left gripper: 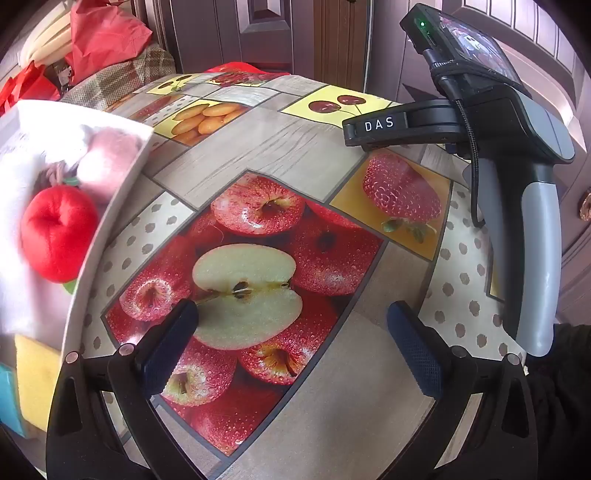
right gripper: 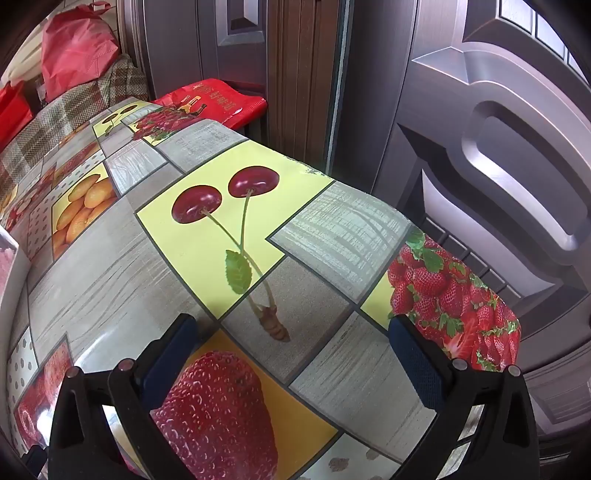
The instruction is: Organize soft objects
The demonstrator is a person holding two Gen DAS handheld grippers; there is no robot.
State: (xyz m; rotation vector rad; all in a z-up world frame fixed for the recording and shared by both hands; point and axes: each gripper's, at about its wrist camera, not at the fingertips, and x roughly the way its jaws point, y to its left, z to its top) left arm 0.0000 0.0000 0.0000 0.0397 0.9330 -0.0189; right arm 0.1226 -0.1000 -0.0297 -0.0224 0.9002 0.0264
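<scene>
Both my tools hang empty over the counter: the left tool and the right tool each have their fingers spread wide. The red plush apple and a pink soft toy lie in the white box at the left edge of the left view. I judge I am between picks; next I need another soft thing, perhaps the yellow piece at lower left.

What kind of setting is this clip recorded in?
Most likely a home, near an entrance: a table under a fruit-print oilcloth, a panelled metal door right behind it, and red bags piled on a plaid-covered seat.
</scene>
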